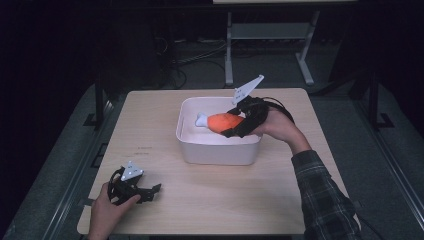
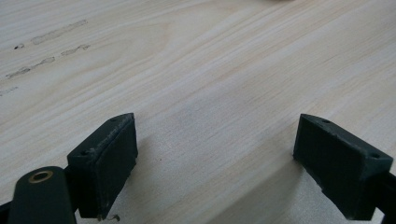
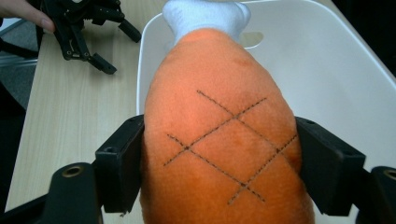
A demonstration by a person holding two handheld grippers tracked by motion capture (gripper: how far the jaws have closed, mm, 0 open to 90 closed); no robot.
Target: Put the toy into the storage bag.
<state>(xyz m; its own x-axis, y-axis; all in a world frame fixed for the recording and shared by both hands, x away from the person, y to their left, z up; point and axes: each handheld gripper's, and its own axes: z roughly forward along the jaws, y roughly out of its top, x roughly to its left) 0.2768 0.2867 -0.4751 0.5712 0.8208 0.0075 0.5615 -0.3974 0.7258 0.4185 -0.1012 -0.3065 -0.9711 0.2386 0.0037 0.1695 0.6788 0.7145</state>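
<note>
Left tongs [image 1: 148,192] sit low at the near left corner of the table [image 1: 150,115], held in the left hand [image 1: 107,212], jaws spread wide with only bare wood between them, nothing gripped; left gripper view shows both pads hovering just above or resting on the tabletop, can't tell which. Right tongs [image 3: 219,163] are clamped on the fat end of an orange plush drumstick [image 3: 219,154], one jaw pressed to each side. Drumstick's white bone tip [image 3: 205,16] points away from the tongs, held over the open white tub [image 1: 200,150] mid-table. Right hand [image 1: 277,125] is at the tub's right rim
</note>
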